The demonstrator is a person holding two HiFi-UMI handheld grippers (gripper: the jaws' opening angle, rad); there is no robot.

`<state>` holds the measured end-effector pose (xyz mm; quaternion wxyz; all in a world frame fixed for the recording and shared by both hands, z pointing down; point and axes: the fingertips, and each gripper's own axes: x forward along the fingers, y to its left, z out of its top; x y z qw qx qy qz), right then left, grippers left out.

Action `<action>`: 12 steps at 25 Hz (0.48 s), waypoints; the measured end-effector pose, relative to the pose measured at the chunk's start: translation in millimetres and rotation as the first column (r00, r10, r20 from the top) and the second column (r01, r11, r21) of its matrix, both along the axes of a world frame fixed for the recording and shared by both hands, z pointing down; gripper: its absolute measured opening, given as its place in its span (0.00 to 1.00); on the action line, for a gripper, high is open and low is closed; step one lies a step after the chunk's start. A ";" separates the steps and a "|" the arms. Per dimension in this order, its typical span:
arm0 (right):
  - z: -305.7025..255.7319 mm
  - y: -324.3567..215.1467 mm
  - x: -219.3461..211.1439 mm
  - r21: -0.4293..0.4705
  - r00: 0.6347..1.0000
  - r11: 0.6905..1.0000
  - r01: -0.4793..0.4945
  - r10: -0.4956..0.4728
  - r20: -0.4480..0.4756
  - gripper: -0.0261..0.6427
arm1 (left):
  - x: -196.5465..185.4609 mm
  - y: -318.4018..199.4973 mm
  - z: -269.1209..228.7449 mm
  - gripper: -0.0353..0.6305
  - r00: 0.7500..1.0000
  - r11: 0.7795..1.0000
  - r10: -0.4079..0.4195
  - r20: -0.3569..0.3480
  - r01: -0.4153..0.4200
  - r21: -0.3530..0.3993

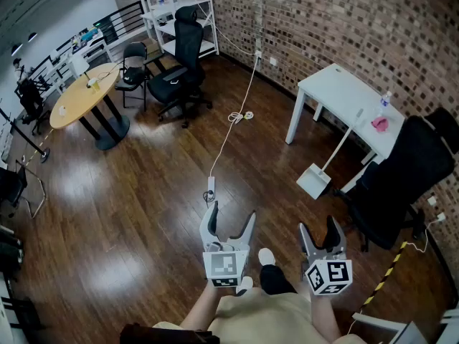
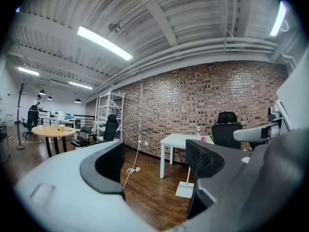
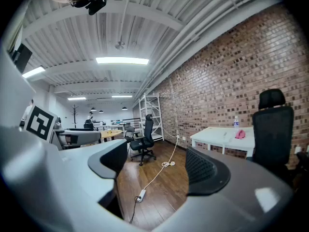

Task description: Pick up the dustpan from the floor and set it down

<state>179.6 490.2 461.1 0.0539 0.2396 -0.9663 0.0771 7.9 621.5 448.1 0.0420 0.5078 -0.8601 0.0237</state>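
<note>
The wooden floor point(image 1: 143, 192) is open between me and the brick wall, and I take the white tabletop point(image 1: 344, 95) against that wall as my landmark. A black chair point(image 1: 401, 178) stands at the tabletop's near right side.

The dustpan point(image 1: 314, 180) sits on the floor just off the tabletop's near corner, between that corner and the chair. Its flat pan is down on the boards. Its long handle point(image 1: 343, 140) rises from the pan up toward the tabletop's edge and seems to lean on it. So the long axis runs up and away from me, tilted toward the tabletop rather than lying along the floor.

Both tools are well short of the tabletop, held roughly level and pointing out across the room. The right tool point(image 1: 318, 229) has its jaws spread wide with nothing between them; its own view shows only floor and a trailing cable through the gap. The left tool point(image 1: 231, 217) is also wide and empty, and its view catches the dustpan partly behind its right jaw.

The dustpan lies ahead and to the right of both tools. In my judgement the right tool is the nearer one, and the approach should swing right toward the tabletop's corner to meet the handle across its length.
</note>
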 end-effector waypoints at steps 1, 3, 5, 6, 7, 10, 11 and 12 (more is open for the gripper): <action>4.0 -3.2 -9.1 -0.004 1.000 1.000 0.017 -0.017 -0.002 0.59 | -6.8 -3.4 1.7 0.62 1.000 1.000 -0.008 -0.002 0.008 -0.002; 9.4 -11.5 -28.0 -0.010 0.999 0.999 0.052 -0.052 -0.003 0.59 | -21.3 -10.7 4.3 0.62 1.000 1.000 -0.029 -0.005 0.029 -0.009; 9.2 -24.4 -46.8 -0.012 0.996 0.996 0.091 -0.091 0.004 0.59 | -36.3 -19.0 6.5 0.61 0.998 0.998 -0.065 -0.009 0.065 -0.016; 7.0 -34.3 -55.5 -0.010 0.994 0.994 0.110 -0.110 0.010 0.59 | -42.8 -25.6 6.9 0.61 0.997 0.997 -0.082 -0.014 0.082 -0.016; 3.6 -46.7 -63.3 -0.007 0.992 0.992 0.128 -0.127 0.016 0.59 | -48.0 -35.2 6.1 0.60 0.995 0.995 -0.094 -0.022 0.094 -0.016; -8.7 -87.0 -81.2 -0.008 0.985 0.986 0.164 -0.163 0.047 0.59 | -54.1 -70.3 -3.7 0.60 0.994 0.994 -0.109 -0.029 0.109 -0.011; -11.7 -99.1 -86.3 -0.008 0.983 0.985 0.173 -0.172 0.061 0.58 | -54.3 -81.5 -7.9 0.60 0.994 0.994 -0.110 -0.022 0.110 -0.007; -13.3 -110.7 -91.2 -0.007 0.981 0.984 0.180 -0.179 0.071 0.57 | -54.4 -92.8 -11.6 0.60 0.994 0.994 -0.110 -0.013 0.110 -0.005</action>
